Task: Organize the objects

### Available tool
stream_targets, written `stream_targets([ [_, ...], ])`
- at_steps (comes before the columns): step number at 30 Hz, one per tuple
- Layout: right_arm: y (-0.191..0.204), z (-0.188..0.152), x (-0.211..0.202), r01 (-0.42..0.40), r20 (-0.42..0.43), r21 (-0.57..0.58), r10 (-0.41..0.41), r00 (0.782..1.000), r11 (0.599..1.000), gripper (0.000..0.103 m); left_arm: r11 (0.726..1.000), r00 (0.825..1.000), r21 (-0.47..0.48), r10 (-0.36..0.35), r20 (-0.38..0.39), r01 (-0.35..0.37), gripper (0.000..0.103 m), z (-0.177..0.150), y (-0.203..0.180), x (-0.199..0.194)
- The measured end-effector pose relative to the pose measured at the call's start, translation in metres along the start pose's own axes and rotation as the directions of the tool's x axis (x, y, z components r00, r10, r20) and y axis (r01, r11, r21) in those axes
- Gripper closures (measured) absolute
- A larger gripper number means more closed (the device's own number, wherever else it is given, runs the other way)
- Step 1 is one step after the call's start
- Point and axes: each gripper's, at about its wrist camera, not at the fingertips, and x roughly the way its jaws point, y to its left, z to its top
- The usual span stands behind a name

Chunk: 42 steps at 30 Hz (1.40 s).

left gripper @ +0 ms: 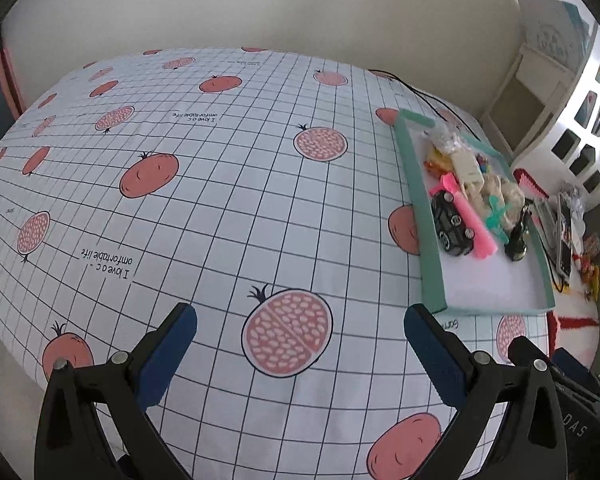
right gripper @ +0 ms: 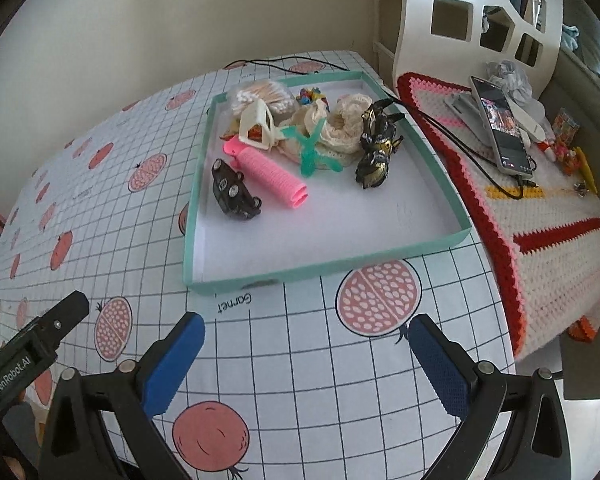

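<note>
A shallow teal box lid (right gripper: 324, 268) (left gripper: 428, 240) lies on the pomegranate-print sheet and holds several small objects. Inside sit a black toy car (right gripper: 234, 192) (left gripper: 452, 224), a pink hair roller (right gripper: 270, 176) (left gripper: 470, 216), a teal star-shaped piece (right gripper: 312, 152) (left gripper: 496, 220), a black-and-gold toy figure (right gripper: 376, 148) (left gripper: 518, 240), cream crochet fabric (right gripper: 340, 124), a cream plastic piece (right gripper: 258, 126) and a bag of cotton swabs (right gripper: 260, 94). My right gripper (right gripper: 306, 344) hovers open in front of the lid's near wall. My left gripper (left gripper: 300, 334) is open over the bare sheet, left of the lid.
A crochet blanket (right gripper: 540, 248) with red border lies right of the lid. On it rest a phone (right gripper: 502, 128) with a black cable, small toys and a crumpled bag. A white cut-out shelf (right gripper: 480, 12) stands behind. The wall runs along the bed's far side.
</note>
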Motion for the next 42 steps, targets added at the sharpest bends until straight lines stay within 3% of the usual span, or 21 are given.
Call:
stream_targets([
  [17,-0.008,-0.009,0.009,0.034,-0.069,0.024,-0.032,0.997,0.999,0.000,0.999,0.998,0.038,0.013,-0.056,-0.011,0.000,-0.017,0.005,0.008],
  [42,-0.008,-0.008,0.007,0.032,-0.059,0.020,-0.030,0.998,0.999,0.000,1.000,0.997,0.015,0.014,-0.071,-0.013,0.000,-0.024,0.007,0.012],
])
